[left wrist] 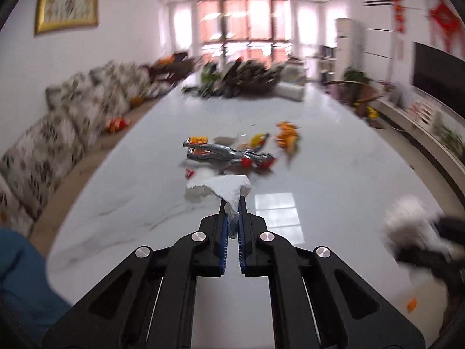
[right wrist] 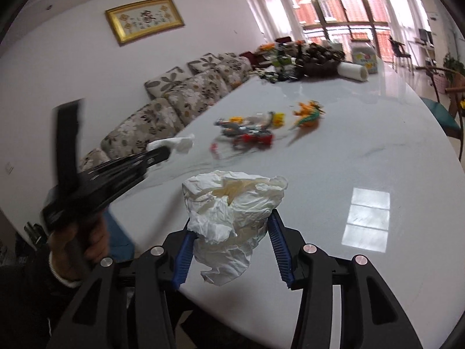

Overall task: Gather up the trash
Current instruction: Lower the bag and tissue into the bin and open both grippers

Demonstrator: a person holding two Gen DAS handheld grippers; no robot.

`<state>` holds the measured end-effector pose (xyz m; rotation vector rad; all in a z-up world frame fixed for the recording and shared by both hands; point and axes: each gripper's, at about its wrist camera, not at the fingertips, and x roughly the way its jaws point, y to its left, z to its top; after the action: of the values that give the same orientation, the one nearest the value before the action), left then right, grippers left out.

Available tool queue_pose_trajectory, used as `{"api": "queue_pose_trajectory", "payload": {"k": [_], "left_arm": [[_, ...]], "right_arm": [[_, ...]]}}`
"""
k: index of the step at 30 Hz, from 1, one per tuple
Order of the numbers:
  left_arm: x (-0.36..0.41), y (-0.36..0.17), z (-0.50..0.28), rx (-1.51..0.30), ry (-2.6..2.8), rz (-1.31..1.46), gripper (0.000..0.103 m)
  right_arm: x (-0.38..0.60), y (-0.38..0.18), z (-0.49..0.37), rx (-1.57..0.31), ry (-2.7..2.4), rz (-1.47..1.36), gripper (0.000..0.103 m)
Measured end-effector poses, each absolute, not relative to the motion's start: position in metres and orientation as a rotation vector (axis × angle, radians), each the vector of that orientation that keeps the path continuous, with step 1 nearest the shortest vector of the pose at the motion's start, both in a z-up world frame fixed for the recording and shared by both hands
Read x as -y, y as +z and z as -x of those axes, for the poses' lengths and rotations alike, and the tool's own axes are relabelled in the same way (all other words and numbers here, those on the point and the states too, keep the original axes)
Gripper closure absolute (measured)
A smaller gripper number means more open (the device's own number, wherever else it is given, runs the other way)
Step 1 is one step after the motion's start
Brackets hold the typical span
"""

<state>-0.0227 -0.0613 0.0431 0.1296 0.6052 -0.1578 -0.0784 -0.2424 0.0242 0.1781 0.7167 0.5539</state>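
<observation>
My left gripper is shut on a small piece of white tissue, held above the white table. From the right wrist view the same left gripper shows blurred at the left with the tissue sticking out of its tip, a hand around its handle. My right gripper is shut on a large crumpled wad of white tissue, lifted over the table's near edge. That wad appears blurred at the right of the left wrist view.
Mid-table lie a silver and red toy figure, a yellow wrapper and an orange toy. A pile of clutter and a paper roll sit at the far end. A floral sofa runs along the left side.
</observation>
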Motion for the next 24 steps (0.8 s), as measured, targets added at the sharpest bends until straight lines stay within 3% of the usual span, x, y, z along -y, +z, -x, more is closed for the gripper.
{"api": "queue_pose_trajectory", "payload": {"k": [3,7,16,18,20,24], "left_arm": [[0.061,0.041,0.071,-0.608,-0.232,-0.171,0.098],[0.046,-0.005,0.128,-0.750,-0.318,-0.207,0.098],[0.026,-0.166,0.126,-1.204,-0.491,-0.169,0.096],[0.029,-0.200,0.115,-1.298,-0.515,-0.180,0.077],[0.031,-0.240,0.106,-1.417,-0.494,-0.196,0.041],[0.033,-0.280,0.099,-1.559,-0.488,-0.183,0.041]], "right_arm": [[0.224,0.026,0.115,-0.726,0.641,-0.159,0.055],[0.200,0.006,0.155,-0.811,0.724,-0.099,0.055],[0.162,-0.137,0.159,-1.231,0.729,-0.043,0.053],[0.158,-0.178,0.145,-1.317,0.692,-0.035,0.049],[0.152,-0.212,0.134,-1.396,0.673,-0.007,0.042],[0.151,-0.235,0.130,-1.441,0.635,0.009,0.037]]}}
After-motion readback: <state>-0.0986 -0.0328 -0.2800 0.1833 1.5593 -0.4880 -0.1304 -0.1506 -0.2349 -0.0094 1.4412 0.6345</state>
